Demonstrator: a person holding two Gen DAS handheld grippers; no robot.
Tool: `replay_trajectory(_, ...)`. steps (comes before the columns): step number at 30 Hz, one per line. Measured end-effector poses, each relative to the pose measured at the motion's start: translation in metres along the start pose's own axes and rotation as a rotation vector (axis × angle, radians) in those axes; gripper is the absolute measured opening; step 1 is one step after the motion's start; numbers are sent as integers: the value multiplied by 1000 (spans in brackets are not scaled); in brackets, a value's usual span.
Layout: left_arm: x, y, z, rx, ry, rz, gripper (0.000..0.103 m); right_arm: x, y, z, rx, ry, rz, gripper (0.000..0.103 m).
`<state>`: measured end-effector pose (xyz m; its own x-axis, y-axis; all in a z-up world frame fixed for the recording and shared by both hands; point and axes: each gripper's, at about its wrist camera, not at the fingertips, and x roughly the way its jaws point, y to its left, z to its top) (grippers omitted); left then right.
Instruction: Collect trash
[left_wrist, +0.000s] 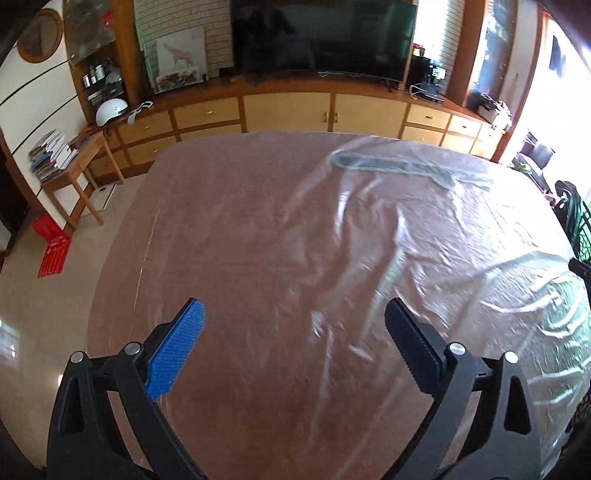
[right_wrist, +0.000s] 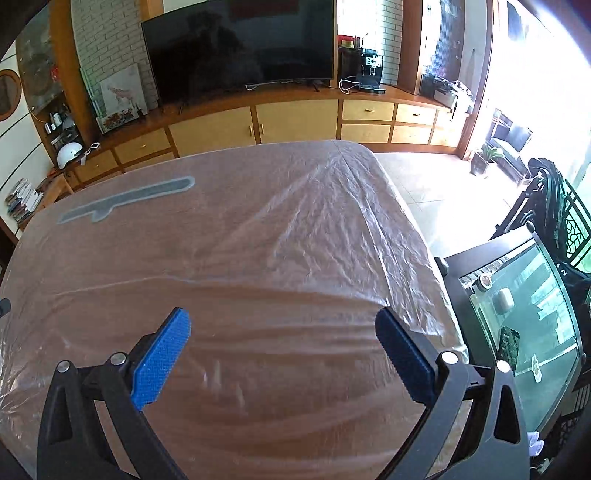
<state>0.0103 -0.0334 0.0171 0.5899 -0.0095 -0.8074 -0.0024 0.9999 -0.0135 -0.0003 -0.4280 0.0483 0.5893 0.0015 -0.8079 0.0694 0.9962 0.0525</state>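
Through the left wrist camera, I am holding my left gripper spread wide with nothing between its blue pads, hovering over the wooden table, where a crumpled clear plastic sheet is lying across the right side. Through the right wrist camera, my right gripper is likewise gaping and gripping nothing above the plastic sheet, which is covering the table's far half up to its right corner, with a glass side table standing just beside it.
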Motion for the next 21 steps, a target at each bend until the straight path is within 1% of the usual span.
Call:
replay_trajectory(3,8,7,5,-15,0,15,99,9,-4,-1,9,12,-8,98)
replay_trajectory(6,11,4,5,-6,1,32,99,17,-7,-5,32,27,-12,99)
replay_trajectory(8,16,7,6,0,6,40,99,16,-4,-10,12,12,-41,99)
replay_trajectory(9,17,8,6,-1,4,40,99,17,-2,-11,-4,7,-53,99)
replay_trajectory(12,24,12,6,-2,18,41,99,17,0,-11,8,7,-61,99)
replay_trajectory(15,24,15,4,-12,-2,34,101,17,2,-13,9,8,-66,99)
replay_trajectory(21,26,19,6,-12,-3,31,101,16,1,-13,8,9,-66,99)
